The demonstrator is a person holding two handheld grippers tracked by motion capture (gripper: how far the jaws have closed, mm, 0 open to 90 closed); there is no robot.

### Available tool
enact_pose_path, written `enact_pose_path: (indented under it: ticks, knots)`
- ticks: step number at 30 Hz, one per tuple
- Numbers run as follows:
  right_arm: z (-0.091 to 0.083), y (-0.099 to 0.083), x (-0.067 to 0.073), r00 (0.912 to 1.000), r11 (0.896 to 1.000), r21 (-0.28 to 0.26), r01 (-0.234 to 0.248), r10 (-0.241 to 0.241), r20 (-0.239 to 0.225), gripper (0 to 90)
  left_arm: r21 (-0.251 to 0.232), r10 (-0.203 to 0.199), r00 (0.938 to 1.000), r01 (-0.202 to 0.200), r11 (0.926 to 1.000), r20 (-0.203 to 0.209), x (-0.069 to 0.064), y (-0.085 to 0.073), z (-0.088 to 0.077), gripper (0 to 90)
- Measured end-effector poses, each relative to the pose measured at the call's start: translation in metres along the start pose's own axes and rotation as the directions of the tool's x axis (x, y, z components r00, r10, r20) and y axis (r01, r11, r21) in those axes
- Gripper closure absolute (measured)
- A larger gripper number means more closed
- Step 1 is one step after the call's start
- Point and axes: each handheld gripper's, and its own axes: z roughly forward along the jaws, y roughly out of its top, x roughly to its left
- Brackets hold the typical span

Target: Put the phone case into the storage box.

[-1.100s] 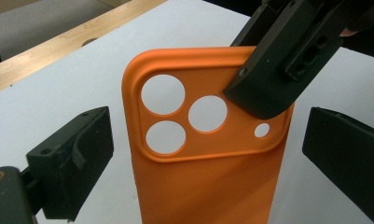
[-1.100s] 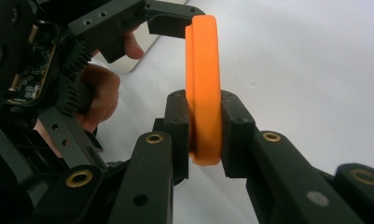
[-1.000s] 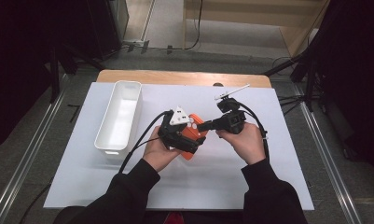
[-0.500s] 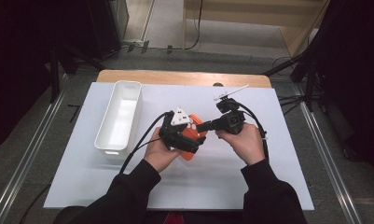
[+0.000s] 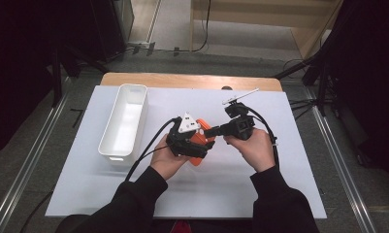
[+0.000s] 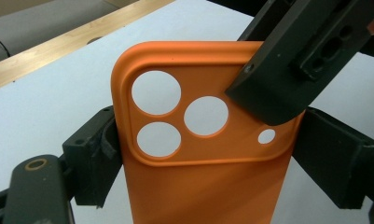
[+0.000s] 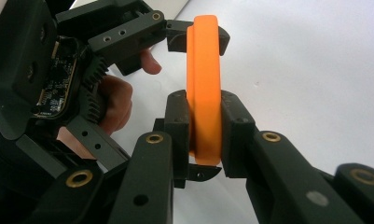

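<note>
At the left of the high view a white tray (image 5: 124, 121) lies lengthwise on the white sheet that covers the bench (image 5: 279, 194), well apart from both hands. Just right of it, the left claw (image 5: 198, 145) reaches toward the middle with a grey three-cornered plate on top, its cable trailing back along the sleeve. Its jaws have just been closing, with the orange phone case (image 5: 201, 143) between them. In the left gripper view the case (image 6: 203, 163) stands upright between the two pads, its three round camera holes and one small hole plain; the pads look to touch its side edges, though contact is hard to judge, so I count it as still spread. The right claw (image 5: 212, 131) comes from the right and covers the case's upper right corner there. The right gripper view shows the case (image 7: 203, 88) edge-on, pinched between the right claw (image 7: 204, 126) pads. No writing or brand shows anywhere.
</note>
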Motion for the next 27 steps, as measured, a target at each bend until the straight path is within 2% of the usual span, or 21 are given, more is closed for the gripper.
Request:
enact_pose_path:
  ticks: [10,18,23,27]
  knots:
    - [0.0007,0.0,-0.0003,0.9999,1.0,-0.005,0.0,0.0,-0.011,74.2,0.012,-0.012,0.9999,0.012,0.9999,0.001,0.0002,0.001,-0.0018,15.8]
    - [-0.0018,-0.0002,0.0011,0.9997,1.0,-0.015,0.007,-0.007,-0.024,73.1,0.017,-0.028,0.9995,0.027,0.9995,0.017,-0.0002,0.004,-0.0047,15.9]
    - [-0.0041,-0.0005,0.002,0.9995,1.0,-0.019,0.008,-0.008,-0.029,69.8,0.022,-0.022,0.9995,0.021,0.9995,0.022,-0.0025,0.006,-0.0058,15.9]
    - [-0.0065,-0.0008,0.0025,0.9996,0.999,-0.034,0.016,-0.016,-0.025,65.3,0.022,-0.032,0.9993,0.032,0.9993,0.021,-0.002,0.0058,-0.0052,15.9]
